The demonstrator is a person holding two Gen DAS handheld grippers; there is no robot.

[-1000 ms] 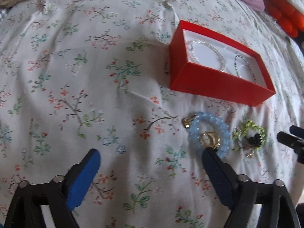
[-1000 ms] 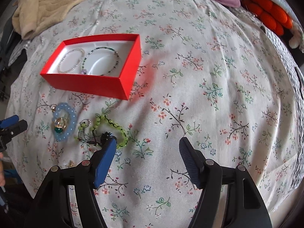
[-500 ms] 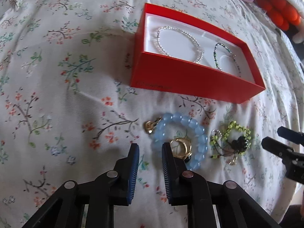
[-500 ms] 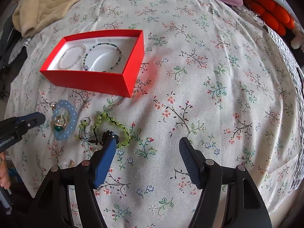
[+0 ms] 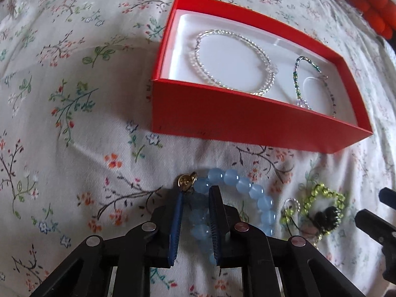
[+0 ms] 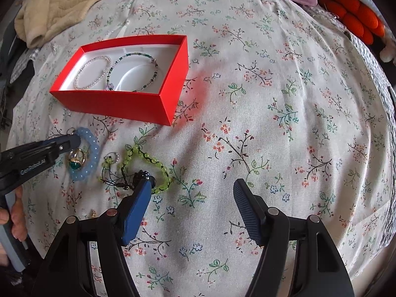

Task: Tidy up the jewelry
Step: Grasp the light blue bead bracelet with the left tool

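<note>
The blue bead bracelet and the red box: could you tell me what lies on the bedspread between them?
Nothing: between the blue bead bracelet and the red box only bare flowered bedspread shows, in both wrist views.

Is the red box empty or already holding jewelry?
Holding jewelry: a clear beaded bracelet and a green beaded bracelet lie inside the red box.

Box: red box (image 6: 116, 104), open, white-lined, near bedspread's (image 6: 272, 99) far-left part.
Inside: clear bead bracelet (image 5: 232, 59), green bead bracelet (image 5: 311, 84).
Loose: blue bead bracelet (image 5: 247, 188), lime bracelet (image 6: 146, 163), gold ring (image 6: 77, 159).
</note>
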